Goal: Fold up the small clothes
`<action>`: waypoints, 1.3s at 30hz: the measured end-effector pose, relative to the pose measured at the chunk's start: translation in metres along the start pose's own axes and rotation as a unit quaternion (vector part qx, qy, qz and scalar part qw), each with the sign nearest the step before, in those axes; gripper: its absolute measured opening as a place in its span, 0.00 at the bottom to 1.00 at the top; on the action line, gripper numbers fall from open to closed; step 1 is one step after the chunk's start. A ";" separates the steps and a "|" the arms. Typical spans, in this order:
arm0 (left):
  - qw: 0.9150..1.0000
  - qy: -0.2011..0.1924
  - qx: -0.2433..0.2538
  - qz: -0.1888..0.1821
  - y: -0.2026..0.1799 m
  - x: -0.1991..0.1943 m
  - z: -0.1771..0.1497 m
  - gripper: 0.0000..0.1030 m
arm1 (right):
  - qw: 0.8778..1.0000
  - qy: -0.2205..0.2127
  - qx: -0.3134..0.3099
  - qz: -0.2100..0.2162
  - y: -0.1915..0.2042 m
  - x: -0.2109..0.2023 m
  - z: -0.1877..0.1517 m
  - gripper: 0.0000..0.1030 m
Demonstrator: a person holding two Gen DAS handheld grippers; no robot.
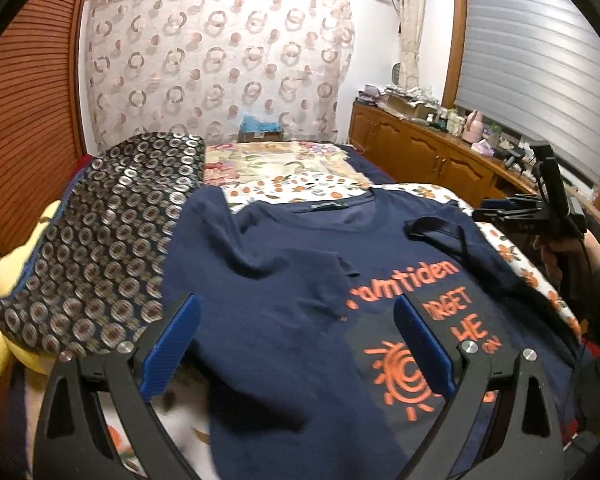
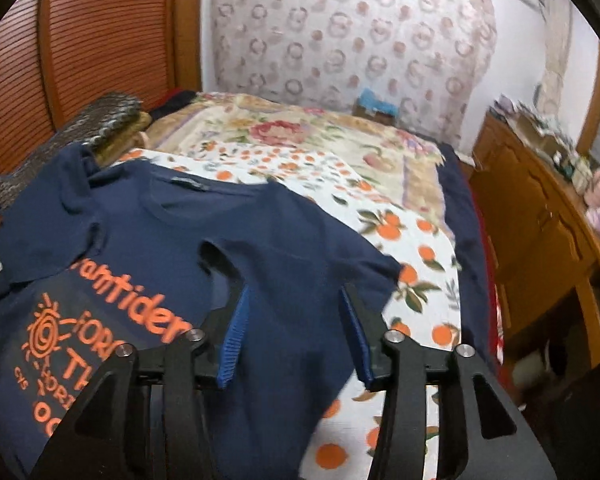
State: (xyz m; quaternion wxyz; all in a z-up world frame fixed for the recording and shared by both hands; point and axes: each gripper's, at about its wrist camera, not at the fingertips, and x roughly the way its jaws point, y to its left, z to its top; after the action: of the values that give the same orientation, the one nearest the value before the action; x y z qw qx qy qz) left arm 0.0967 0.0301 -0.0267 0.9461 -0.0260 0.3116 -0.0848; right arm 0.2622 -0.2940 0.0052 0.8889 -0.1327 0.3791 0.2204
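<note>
From your left wrist view, the navy cotton T-shirt with orange print [image 1: 300, 280] lies on the orange-patterned bedsheet [image 1: 512, 248], both sleeves folded inward; they could flop back. Your left gripper [image 1: 296, 332] stands wide apart, empty, above it.

From your right wrist view, the right gripper [image 2: 294, 328] hovers half-spread, holding nothing, over the right sleeve [image 2: 300, 256].

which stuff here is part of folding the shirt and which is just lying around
Part of the job:
navy t-shirt
left gripper
right gripper

Just lying around:
ring-patterned cushion
yellow plush toy
orange-print sheet
wooden sideboard
</note>
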 end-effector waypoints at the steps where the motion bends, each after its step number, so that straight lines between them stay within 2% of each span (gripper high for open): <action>1: 1.000 0.001 0.003 0.002 0.006 0.002 0.004 0.95 | 1.000 0.004 0.004 -0.006 -0.005 0.005 -0.002 0.49; 7: 1.000 0.017 0.009 0.003 0.035 0.013 0.032 0.94 | 0.999 0.037 0.031 -0.020 -0.027 0.036 -0.015 0.49; 10: 1.000 0.024 0.011 0.003 0.046 0.021 0.046 0.87 | 0.998 0.050 0.040 -0.021 -0.033 0.045 -0.022 0.49; 12: 0.999 0.035 0.009 -0.004 0.052 0.029 0.054 0.86 | 0.998 0.045 0.050 -0.012 -0.037 0.044 -0.024 0.50; 16: 0.998 0.060 0.028 0.013 0.056 0.051 0.064 0.85 | 0.997 0.042 0.061 -0.001 -0.041 0.043 -0.025 0.50; 17: 0.997 0.069 0.030 0.015 0.057 0.058 0.065 0.82 | 0.997 0.043 0.060 -0.001 -0.041 0.043 -0.025 0.50; 18: 0.996 0.081 0.035 0.019 0.057 0.067 0.067 0.66 | 0.997 0.043 0.058 -0.001 -0.040 0.042 -0.024 0.50; 21: 0.993 0.103 0.039 0.038 0.063 0.085 0.068 0.50 | 0.997 0.048 0.057 -0.002 -0.044 0.045 -0.019 0.50; 26: 0.989 0.130 0.045 0.046 0.065 0.105 0.069 0.48 | 0.997 0.051 0.066 -0.004 -0.050 0.053 -0.014 0.50; 27: 0.989 0.133 0.049 0.047 0.064 0.107 0.069 0.40 | 0.996 0.052 0.066 -0.004 -0.051 0.054 -0.014 0.50; 28: 0.988 0.131 0.057 0.052 0.062 0.108 0.068 0.21 | 0.996 0.052 0.066 -0.003 -0.051 0.055 -0.013 0.50; 30: 0.988 0.132 0.062 0.048 0.061 0.108 0.070 0.07 | 0.996 0.053 0.069 -0.001 -0.053 0.057 -0.010 0.50; 34: 0.989 0.116 0.082 0.040 0.051 0.098 0.077 0.01 | 0.996 0.056 0.076 0.001 -0.055 0.062 -0.004 0.50; 39: 0.996 0.037 0.073 0.043 0.042 0.058 0.095 0.00 | 0.996 0.056 0.075 -0.003 -0.054 0.066 0.001 0.50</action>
State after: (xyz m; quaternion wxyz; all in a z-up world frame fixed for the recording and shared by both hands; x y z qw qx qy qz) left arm 0.2049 0.0614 0.0118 0.9358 0.0596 0.3407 -0.0678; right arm 0.3299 -0.3217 -0.0390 0.8742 -0.0784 0.4437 0.1812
